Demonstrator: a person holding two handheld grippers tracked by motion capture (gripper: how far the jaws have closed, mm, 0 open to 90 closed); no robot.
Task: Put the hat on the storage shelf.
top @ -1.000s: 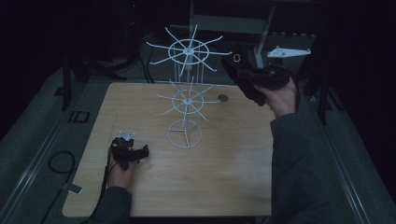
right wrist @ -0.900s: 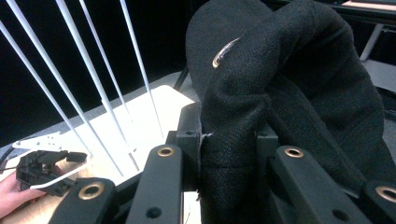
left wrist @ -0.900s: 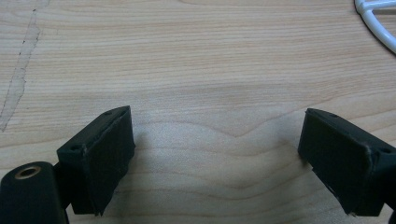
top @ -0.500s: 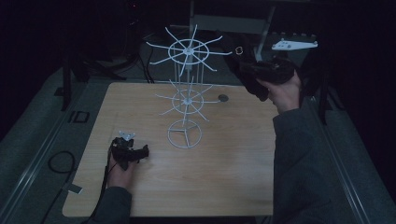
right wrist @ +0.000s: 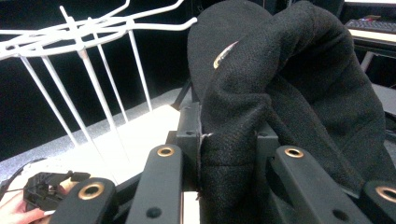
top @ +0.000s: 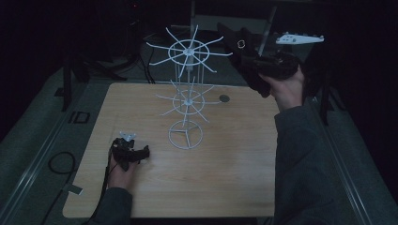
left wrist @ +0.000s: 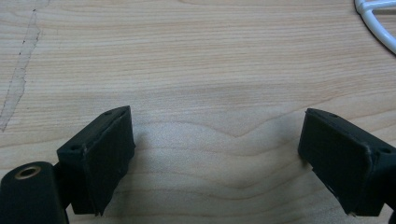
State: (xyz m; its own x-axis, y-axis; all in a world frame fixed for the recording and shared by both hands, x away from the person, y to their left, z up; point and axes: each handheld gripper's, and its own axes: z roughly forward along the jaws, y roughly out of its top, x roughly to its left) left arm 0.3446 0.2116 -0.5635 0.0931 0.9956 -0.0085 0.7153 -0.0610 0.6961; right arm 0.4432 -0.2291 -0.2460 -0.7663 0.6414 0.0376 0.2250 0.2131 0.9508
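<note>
The wooden tabletop (top: 225, 183) carries a tall white wire rack (top: 187, 93) standing near the middle, a little toward the far edge — two tiers of spokes over a ring base. Up at the far right corner, the right gripper (top: 256, 58) is held high in the air, level with the rack's top tier and just beside its spokes. Its jaws are clamped tight on a black knitted cap (right wrist: 280, 84) — the fabric is pinched between them and bunches up above. A small dark round thing (top: 224, 98) lies by the far edge. Near the left front corner, the left gripper (top: 136, 153) rests low on the wood, jaws spread wide with nothing between them.
</note>
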